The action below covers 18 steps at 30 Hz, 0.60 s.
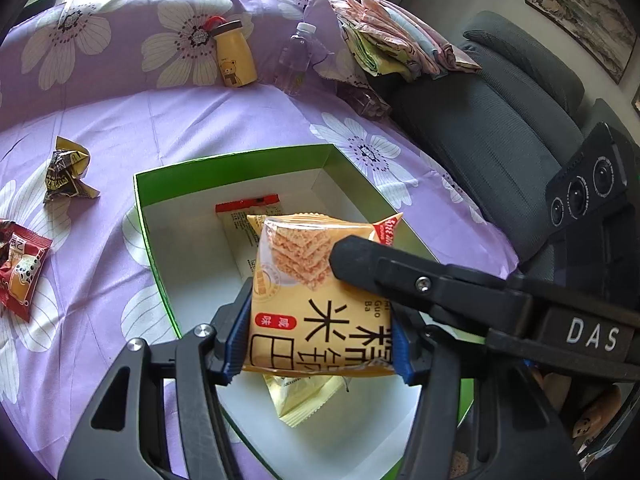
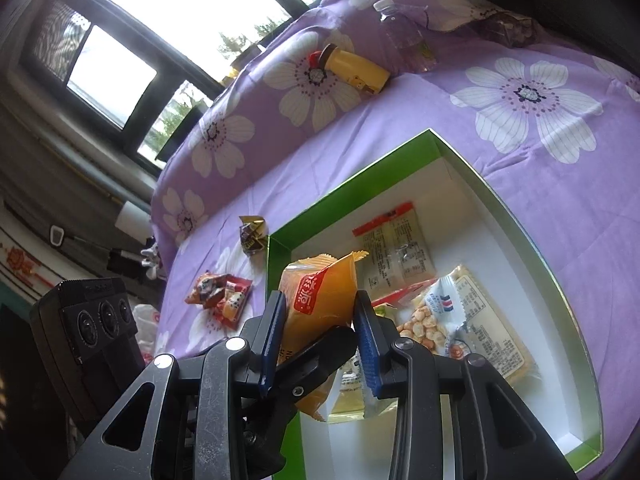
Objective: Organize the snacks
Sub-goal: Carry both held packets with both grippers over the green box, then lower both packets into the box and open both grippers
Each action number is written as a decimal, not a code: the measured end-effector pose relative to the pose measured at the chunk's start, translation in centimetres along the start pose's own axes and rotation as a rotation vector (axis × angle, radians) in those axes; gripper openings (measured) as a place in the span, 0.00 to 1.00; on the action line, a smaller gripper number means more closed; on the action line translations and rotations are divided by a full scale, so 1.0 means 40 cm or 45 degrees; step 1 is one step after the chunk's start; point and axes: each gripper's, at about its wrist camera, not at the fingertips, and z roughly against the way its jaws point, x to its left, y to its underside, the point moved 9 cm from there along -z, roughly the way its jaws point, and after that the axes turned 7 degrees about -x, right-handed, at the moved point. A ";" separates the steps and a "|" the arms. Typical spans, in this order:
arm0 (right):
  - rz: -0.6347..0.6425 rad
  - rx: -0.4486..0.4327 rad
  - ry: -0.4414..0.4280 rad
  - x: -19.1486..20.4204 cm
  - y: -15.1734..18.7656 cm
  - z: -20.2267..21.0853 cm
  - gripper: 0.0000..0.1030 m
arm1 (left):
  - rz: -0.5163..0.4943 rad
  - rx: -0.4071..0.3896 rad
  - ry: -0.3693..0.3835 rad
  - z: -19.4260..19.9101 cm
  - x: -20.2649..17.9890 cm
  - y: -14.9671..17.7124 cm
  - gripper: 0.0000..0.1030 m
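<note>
An orange rice-cracker packet (image 1: 316,280) is held over the green box (image 1: 224,168) with a white inside. My left gripper (image 1: 318,336) is shut on its lower part. My right gripper (image 2: 320,320) is shut on the same packet (image 2: 320,292) at its upper corner; one of its fingers (image 1: 360,260) lies across the packet in the left wrist view. Inside the box lie a red-topped clear packet (image 2: 400,244), a peanut packet (image 2: 444,312) and a pale yellow packet (image 1: 300,396).
On the purple flowered cloth (image 1: 120,128), left of the box, lie a crumpled dark wrapper (image 1: 66,172) and red snack packets (image 1: 20,268). A yellow bear bottle (image 1: 234,54) and a clear water bottle (image 1: 298,56) stand at the back. A grey sofa (image 1: 500,128) is on the right.
</note>
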 end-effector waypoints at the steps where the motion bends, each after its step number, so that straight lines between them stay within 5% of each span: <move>1: -0.001 0.003 0.002 -0.002 0.000 -0.001 0.36 | 0.006 0.001 0.001 -0.001 0.001 0.002 0.56; 18: 0.029 0.003 0.127 -0.030 0.001 -0.015 0.36 | 0.012 0.002 -0.018 0.004 0.015 0.012 0.58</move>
